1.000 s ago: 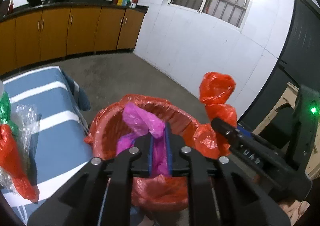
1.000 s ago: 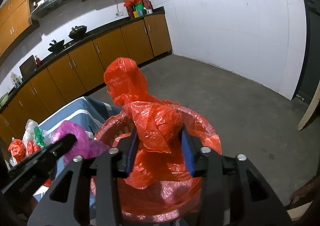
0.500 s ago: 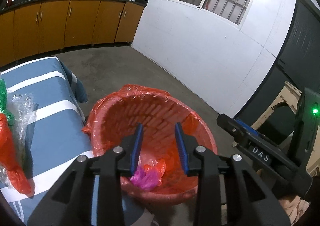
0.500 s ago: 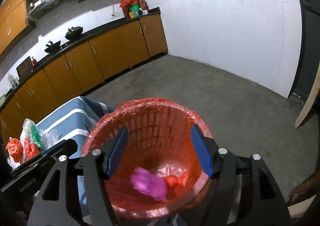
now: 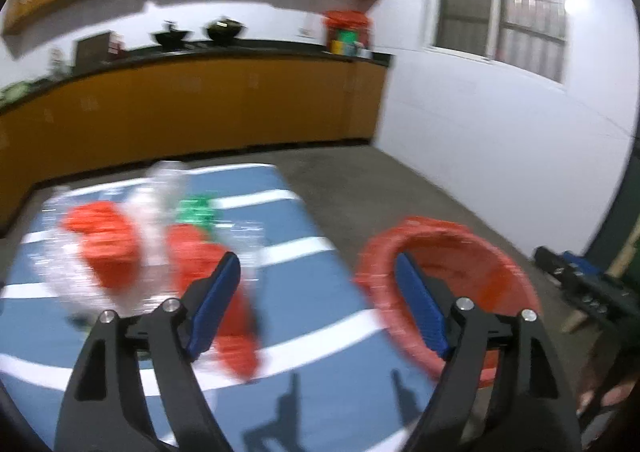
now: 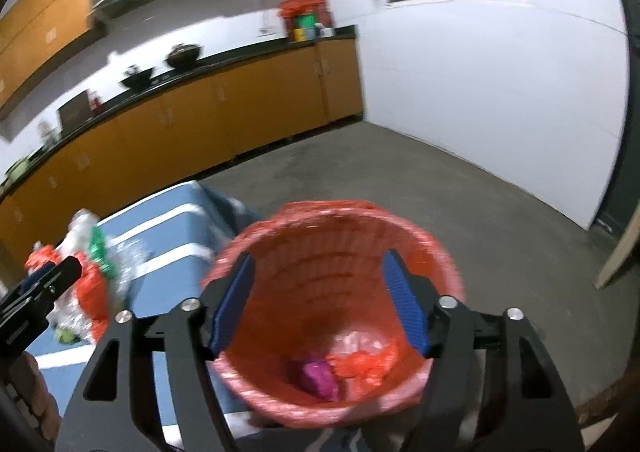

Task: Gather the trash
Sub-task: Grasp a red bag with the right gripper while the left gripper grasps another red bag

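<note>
On the left, our remaining trash (image 5: 160, 252) — red, green and clear plastic bags — lies heaped on the blue striped tabletop (image 5: 304, 404). Our left hand-held gripper (image 5: 316, 308) hangs over it, its jaws having just been opening, wide apart with nothing between them. To the right, the red-lined bin (image 6: 336, 236) stands just beside the tabletop edge, a pink bag (image 6: 316, 376) and a red bag (image 6: 360, 368) lying at its bottom. Our right hand-held gripper (image 6: 320, 312) hovers above the rim, released, jaws just been opening. The loose, slippery bags may snag together, we judge, so one pinch could drag neighbours off the edge.
</note>
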The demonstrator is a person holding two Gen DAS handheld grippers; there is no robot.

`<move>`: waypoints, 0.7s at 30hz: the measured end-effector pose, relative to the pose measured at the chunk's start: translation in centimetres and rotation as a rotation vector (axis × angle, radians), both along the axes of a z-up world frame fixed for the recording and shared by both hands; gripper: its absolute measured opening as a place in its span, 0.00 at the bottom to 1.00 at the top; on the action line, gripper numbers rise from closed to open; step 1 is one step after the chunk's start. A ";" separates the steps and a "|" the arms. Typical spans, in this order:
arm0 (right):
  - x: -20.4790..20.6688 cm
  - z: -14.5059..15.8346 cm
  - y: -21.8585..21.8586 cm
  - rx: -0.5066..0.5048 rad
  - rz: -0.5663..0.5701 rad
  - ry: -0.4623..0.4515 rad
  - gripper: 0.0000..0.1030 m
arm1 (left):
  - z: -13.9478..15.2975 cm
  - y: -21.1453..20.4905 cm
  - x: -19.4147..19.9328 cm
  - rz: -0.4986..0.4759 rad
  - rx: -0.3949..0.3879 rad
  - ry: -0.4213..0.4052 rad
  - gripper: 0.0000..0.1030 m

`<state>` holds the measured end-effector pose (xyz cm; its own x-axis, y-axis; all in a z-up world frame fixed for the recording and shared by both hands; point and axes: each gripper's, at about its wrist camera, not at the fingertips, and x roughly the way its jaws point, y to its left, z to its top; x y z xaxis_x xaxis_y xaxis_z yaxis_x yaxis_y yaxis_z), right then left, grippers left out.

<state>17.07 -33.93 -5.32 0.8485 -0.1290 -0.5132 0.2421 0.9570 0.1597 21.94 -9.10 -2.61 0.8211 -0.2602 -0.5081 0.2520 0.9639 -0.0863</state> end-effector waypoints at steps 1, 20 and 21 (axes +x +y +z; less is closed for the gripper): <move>0.3 0.1 1.0 -0.011 0.023 -0.005 0.70 | 0.0 1.1 -0.2 0.034 0.011 -0.007 0.79; 9.1 -3.1 21.4 -0.058 0.446 0.058 0.72 | -1.4 20.5 -2.0 0.474 0.017 0.022 0.81; 9.4 -3.3 21.9 -0.061 0.447 0.061 0.72 | -1.5 20.8 -2.1 0.478 0.013 0.025 0.81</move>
